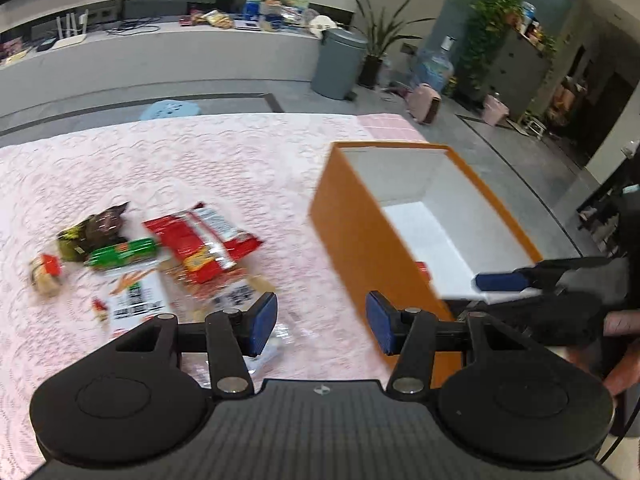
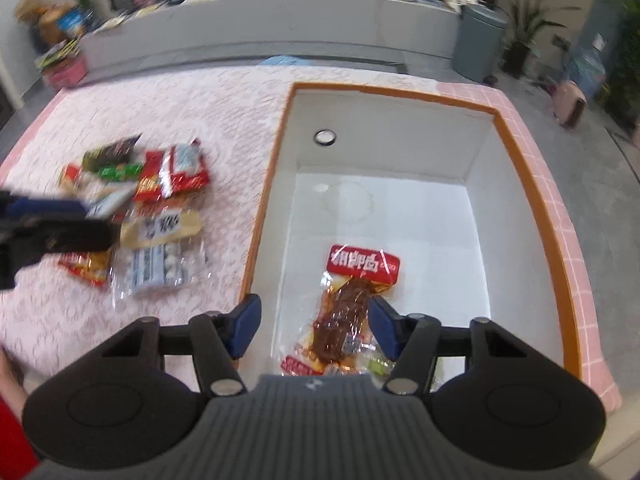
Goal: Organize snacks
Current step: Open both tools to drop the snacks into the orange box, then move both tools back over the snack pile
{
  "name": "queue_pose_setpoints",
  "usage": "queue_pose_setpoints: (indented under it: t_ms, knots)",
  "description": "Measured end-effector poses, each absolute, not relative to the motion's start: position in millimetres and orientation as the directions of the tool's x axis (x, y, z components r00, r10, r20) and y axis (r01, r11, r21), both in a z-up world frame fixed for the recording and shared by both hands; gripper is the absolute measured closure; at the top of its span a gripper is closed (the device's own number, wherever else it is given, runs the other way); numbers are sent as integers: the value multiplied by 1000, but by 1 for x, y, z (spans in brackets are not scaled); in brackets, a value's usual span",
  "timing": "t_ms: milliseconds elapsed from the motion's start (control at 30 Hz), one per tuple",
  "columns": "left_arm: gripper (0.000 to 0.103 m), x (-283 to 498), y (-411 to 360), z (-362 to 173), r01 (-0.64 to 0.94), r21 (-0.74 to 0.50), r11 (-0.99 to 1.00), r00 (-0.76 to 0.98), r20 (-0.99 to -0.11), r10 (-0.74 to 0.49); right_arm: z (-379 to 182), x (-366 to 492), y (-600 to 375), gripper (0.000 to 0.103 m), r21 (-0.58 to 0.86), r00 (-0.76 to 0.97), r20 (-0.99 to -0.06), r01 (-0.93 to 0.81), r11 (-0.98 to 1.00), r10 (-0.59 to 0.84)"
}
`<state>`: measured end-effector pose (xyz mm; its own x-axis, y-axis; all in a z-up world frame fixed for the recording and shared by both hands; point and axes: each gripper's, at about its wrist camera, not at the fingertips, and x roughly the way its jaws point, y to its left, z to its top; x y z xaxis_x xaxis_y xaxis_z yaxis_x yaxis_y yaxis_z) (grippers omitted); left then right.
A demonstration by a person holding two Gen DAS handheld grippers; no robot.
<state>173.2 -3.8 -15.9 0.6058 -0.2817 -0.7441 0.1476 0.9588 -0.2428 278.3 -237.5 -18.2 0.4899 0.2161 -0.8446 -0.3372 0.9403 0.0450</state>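
Hovering over a table (image 1: pixel 240 168) draped in pale pink lace cloth, two hand-held grippers work a scatter of snacks. Seen from the left wrist, a heap of packets lies at about nine o'clock: a small tan-and-red wrapped snack (image 1: pixel 45 274) at the far left, then a dark olive foil pouch (image 1: pixel 90 232), a green plastic-wrapped bar (image 1: pixel 122 255), a white printed packet with orange marks (image 1: pixel 136 300), and a crinkled red foil bag (image 1: pixel 208 242). The left hand-held gripper (image 1: pixel 322 326), black with blue pads, has its jaws spread with nothing between them, above bare cloth between the heap and the box. At three o'clock stands a rectangular orange cardboard box with a white lining (image 1: pixel 352 240), open at the top; the blue fingertip of the other tool reaches over its near corner, and part of a person's hand (image 1: pixel 622 354) shows at the right edge.

From the right wrist, the same heap sits at nine o'clock, with a clear bag of white round sweets (image 2: pixel 154 266) nearest. The right hand-held gripper (image 2: pixel 314 330) hangs above the box (image 2: pixel 568 280), jaws apart and gripping nothing. Below it, on the white floor of the box, lies a clear vacuum packet of dark brown meat with a red label (image 2: pixel 352 300).
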Motion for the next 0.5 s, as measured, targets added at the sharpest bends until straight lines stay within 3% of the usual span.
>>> queue_pose_setpoints:
  t_ms: [400,467,500]
  knots:
    - [43,156,60,-33,69,-187,980,698,-693,-181,-4,283,-215,44,77,535,-807,-324,943,250]
    - [43,154,70,-35,46,-206,977,708,-683,-177,-11,283,-205,53,52,529,-816,-334,941,233]
    - [43,154,75,-37,39,-212,976,716,-676,-175,-15,285,-202,66,47,523,-821,-335,941,227]
